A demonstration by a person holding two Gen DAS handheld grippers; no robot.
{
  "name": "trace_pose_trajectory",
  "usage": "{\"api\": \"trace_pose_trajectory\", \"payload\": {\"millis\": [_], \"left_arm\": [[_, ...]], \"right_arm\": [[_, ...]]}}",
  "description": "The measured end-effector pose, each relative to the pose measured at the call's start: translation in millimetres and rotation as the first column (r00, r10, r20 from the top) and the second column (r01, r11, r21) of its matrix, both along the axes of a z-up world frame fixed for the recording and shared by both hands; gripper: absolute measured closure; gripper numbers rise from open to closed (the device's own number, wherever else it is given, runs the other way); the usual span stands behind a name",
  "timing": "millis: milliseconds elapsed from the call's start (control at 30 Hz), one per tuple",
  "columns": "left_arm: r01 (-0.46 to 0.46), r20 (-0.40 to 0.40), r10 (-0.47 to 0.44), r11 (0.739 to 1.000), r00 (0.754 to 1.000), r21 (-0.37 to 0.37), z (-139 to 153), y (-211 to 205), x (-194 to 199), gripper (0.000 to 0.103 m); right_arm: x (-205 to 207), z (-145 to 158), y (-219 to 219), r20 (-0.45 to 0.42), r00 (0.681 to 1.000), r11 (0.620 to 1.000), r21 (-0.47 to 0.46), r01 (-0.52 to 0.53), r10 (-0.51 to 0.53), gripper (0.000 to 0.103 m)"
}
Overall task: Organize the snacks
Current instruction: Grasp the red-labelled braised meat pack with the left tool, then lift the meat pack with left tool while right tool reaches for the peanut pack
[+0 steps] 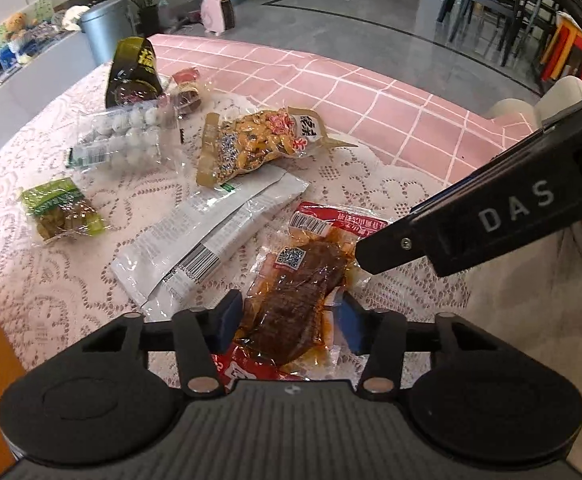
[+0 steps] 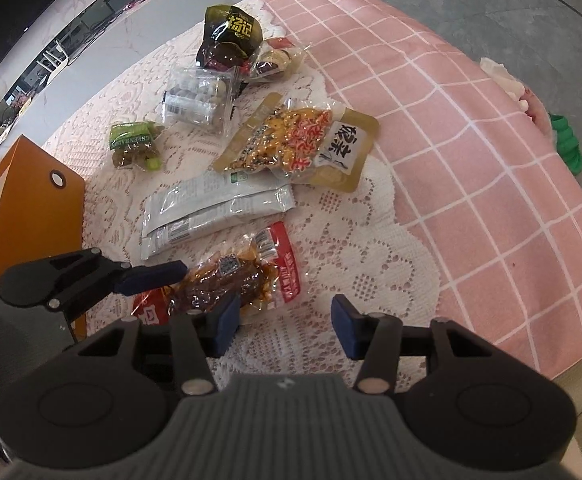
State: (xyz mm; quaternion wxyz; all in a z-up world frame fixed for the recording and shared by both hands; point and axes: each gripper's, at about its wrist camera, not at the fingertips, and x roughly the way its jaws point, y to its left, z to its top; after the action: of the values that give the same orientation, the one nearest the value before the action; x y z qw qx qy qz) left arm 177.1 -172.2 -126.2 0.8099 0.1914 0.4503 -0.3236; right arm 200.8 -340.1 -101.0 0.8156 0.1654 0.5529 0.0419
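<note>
Left gripper (image 1: 287, 322): its blue pads stand either side of a red-edged pouch of brown braised meat (image 1: 295, 292), which lies flat on the white lace cloth (image 1: 51, 288). The pads (image 1: 229, 320) sit at the pouch's two edges; whether they press on it cannot be told from either view (the film looks slightly puckered at the right pad, nothing more).

Right gripper (image 2: 283, 326): jaws apart, nothing between them, only lace cloth below. Its left pad is just beside the near edge of the same pouch (image 2: 231, 280). In the left wrist view its black finger reaches in from the right, the tip above the pouch's far right corner.

Other snacks, all on the lace cloth beyond the pouch:
- two silver-white sachets (image 1: 211, 232), overlapping, just beside the pouch;
- a gold-edged bag of mixed yellow snacks (image 1: 255, 144);
- a green raisin packet (image 1: 63, 212), set apart to the left;
- a clear pack of white balls (image 1: 123, 136);
- a dark green bag (image 1: 133, 72) and a small clear packet (image 1: 187, 92), farthest off.

An orange box (image 2: 31, 208) stands at the left table edge. A pink checked cloth (image 1: 351, 92) covers the far side.
</note>
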Motion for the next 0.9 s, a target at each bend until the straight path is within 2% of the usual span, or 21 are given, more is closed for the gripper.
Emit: {"api": "trace_pose_trajectory", "payload": {"millis": [167,300,400,467,600,767,900], "left_arm": [[-0.089,0.011,0.089,0.995,0.996,-0.039,11.4,4.0,-5.3,0.061],[-0.147,-0.006,0.147,0.988,0.989,-0.052,15.8,11.5,-5.5,0.063],[-0.183,-0.022,0.182,0.979,0.983,-0.088,23.9,19.9,-8.6,0.069],[-0.192,-0.011,0.193,0.973,0.981,-0.129,34.1,25.4,-13.1,0.1],[-0.239,0.002,0.241,0.964,0.971,-0.113,47.4,31.0,-8.9,0.102],[-0.211,0.003,0.213,0.971,0.977,-0.116,42.6,33.4,-8.8,0.101],[-0.213,0.075,0.219,0.974,0.973,-0.078,46.8,28.8,-6.2,0.102]], "right_arm": [[-2.3,2.9,-0.3,0.019,1.0,1.0,-0.008,0.003,-0.002,0.053],[-2.1,7.4,-1.0,0.032,0.999,1.0,-0.007,-0.007,0.007,0.053],[-0.9,11.9,-1.8,0.044,0.999,1.0,-0.011,-0.023,0.024,0.045],[0.2,16.9,-1.1,0.065,0.997,0.999,-0.022,-0.047,0.049,0.043],[7.3,25.8,3.8,0.113,0.986,0.986,-0.128,-0.108,0.122,0.043],[21.8,26.9,3.4,0.109,0.972,0.956,-0.232,-0.178,0.208,0.043],[29.7,20.2,0.8,0.073,0.972,0.95,-0.236,-0.202,0.225,0.045]]}}
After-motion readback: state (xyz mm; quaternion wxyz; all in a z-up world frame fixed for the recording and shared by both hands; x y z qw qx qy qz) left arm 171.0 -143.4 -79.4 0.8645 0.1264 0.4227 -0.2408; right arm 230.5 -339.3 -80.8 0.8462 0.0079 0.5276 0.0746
